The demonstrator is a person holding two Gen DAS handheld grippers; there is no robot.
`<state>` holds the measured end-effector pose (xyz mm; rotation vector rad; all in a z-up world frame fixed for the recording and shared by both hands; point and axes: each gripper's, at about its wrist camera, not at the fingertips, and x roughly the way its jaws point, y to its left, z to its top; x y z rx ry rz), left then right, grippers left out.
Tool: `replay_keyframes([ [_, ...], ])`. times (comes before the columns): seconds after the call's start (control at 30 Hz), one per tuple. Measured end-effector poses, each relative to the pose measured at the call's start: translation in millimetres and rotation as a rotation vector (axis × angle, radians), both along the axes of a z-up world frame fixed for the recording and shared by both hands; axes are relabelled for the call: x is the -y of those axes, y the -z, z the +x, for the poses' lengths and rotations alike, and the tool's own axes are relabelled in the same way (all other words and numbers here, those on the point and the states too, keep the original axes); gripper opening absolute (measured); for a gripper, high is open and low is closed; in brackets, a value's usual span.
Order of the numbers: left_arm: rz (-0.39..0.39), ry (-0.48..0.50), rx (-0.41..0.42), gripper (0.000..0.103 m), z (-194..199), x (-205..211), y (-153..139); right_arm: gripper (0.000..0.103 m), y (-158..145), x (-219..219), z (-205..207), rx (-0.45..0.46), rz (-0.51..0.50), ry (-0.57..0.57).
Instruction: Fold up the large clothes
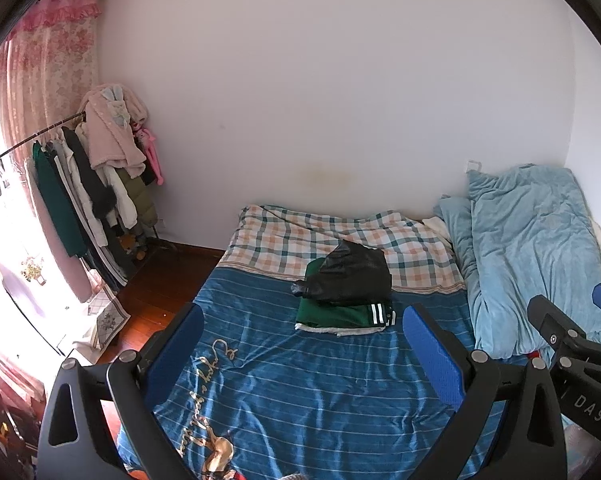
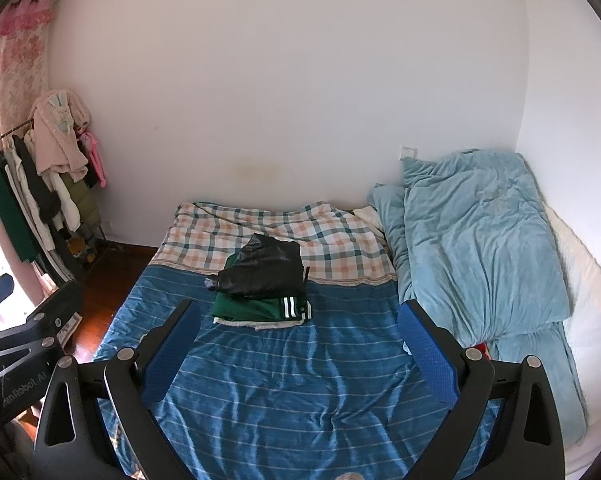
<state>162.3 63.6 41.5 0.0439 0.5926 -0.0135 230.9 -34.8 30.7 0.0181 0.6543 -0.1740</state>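
Nearest, the left gripper (image 1: 300,356) and right gripper (image 2: 296,344) hover side by side with blue-padded jaws spread wide and empty, apparently finished or between garments. Farther out, mid-bed on the blue striped satin bedspread (image 2: 284,392), the folded dark green white-striped garment (image 2: 260,308) carries a folded glossy black leather-look garment (image 2: 266,270), stacked to keep finished pieces together.

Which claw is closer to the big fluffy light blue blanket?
Right. The right claw hangs open over the blue striped sheet with its right finger right beside the light blue blanket. The left claw, also open, sits farther left, on the other side of the right one.
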Motion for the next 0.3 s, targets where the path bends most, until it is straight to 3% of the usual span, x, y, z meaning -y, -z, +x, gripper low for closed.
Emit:
replay_keyframes([
  [0.3,0.002,0.003,0.002,0.102,0.7,-3.4,2.4,0.100,-0.6,-0.8,2.9,0.001,-0.008,0.000],
])
